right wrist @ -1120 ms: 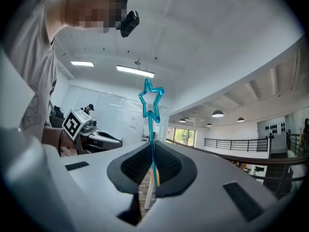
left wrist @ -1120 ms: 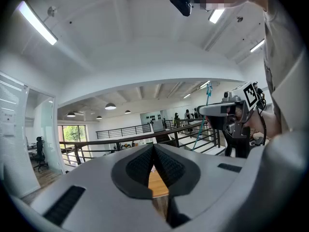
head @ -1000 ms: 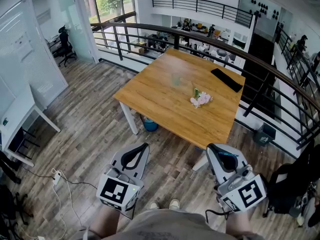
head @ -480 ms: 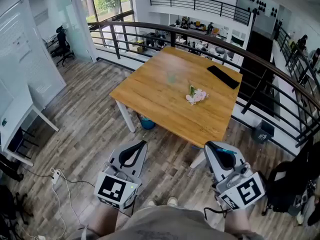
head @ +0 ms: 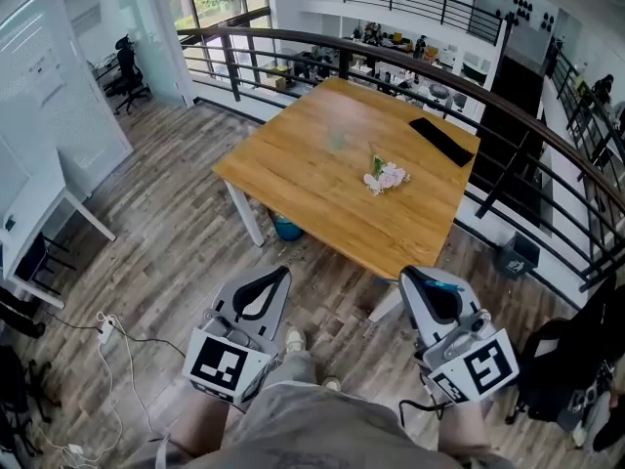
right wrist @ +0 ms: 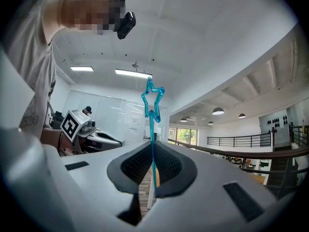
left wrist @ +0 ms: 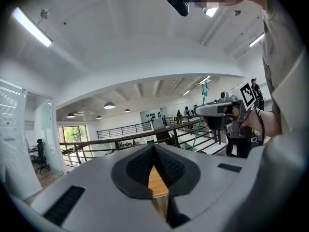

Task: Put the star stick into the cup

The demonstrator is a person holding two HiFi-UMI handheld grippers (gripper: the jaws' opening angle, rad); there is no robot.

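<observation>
Head view first: left gripper point(head: 279, 277) and right gripper point(head: 412, 279) low by the body, well short of the wooden table point(head: 293, 179); faint see-through cup point(head: 337, 140) out on it, barely readable. Left gripper view: pinched fully shut, nothing between. Right gripper view: clamped tight on the star stick point(right wrist: 152, 100) stem, star poking up, lower end hard to follow.
</observation>
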